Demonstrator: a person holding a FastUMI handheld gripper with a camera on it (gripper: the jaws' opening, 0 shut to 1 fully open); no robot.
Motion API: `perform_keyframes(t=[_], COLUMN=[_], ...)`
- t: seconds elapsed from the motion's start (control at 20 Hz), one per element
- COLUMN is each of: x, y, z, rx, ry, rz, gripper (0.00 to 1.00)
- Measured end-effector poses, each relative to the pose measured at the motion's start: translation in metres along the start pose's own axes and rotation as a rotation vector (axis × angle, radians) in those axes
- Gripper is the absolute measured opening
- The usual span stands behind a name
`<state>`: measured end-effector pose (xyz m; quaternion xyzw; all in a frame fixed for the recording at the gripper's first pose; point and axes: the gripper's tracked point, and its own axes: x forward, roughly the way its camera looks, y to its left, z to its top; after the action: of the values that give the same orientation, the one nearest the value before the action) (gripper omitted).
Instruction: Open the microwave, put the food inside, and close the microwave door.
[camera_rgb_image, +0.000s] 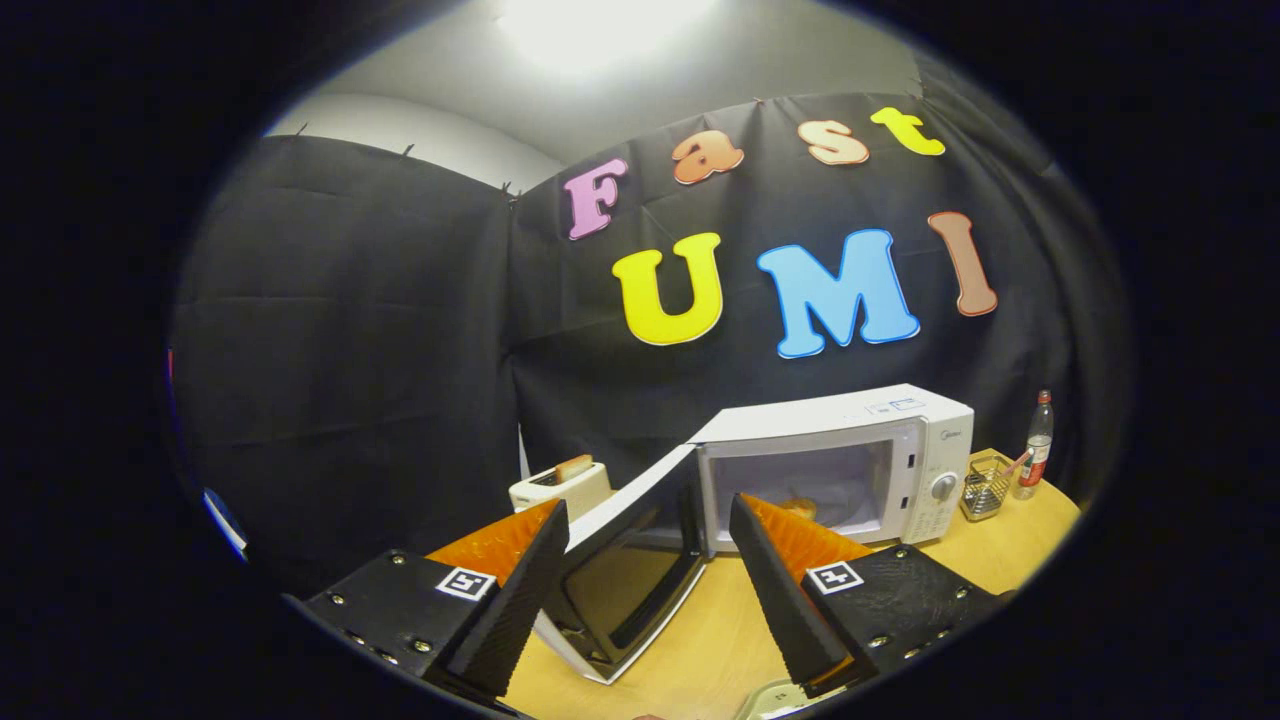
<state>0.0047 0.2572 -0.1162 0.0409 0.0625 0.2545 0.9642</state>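
The 2 fingers of the gripper (648, 520) stand wide apart and hold nothing, their tips raised above a wooden table (720, 640). Between them, and just ahead, the door (630, 570) of a white microwave (850, 460) hangs swung open toward the camera, its dark window facing the gap between the fingers and its lower corner low over the table; no finger visibly touches it. Beyond the right finger lies the lit inside of the oven, and there a small golden-brown piece of food (800, 508) sits on the floor of the chamber, partly hidden behind that finger's tip. To the right of the chamber is the control panel with 1 round knob (943, 487). Further right, past the oven, a small wire basket (985, 487) stands on the table with a bottle (1037, 447) just beside it. Beyond the left finger a white toaster (560, 488) stands near the dark cloth wall, with 1 slice of bread (573, 467) sticking up out of its slot
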Motion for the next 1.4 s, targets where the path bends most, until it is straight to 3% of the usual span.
perform_keyframes(t=[0.65,1.15,1.35,1.4], x=[0.006,0.032,0.049,0.052], y=[0.13,0.161,0.156,0.152], z=[-0.025,-0.105,-0.125,-0.129], rx=[-0.014,-0.003,-0.017,-0.027], ry=[0.059,0.24,0.294,0.308], rz=[0.264,0.339,0.312,0.298], gripper=[0.97,0.97,0.79,0.59])
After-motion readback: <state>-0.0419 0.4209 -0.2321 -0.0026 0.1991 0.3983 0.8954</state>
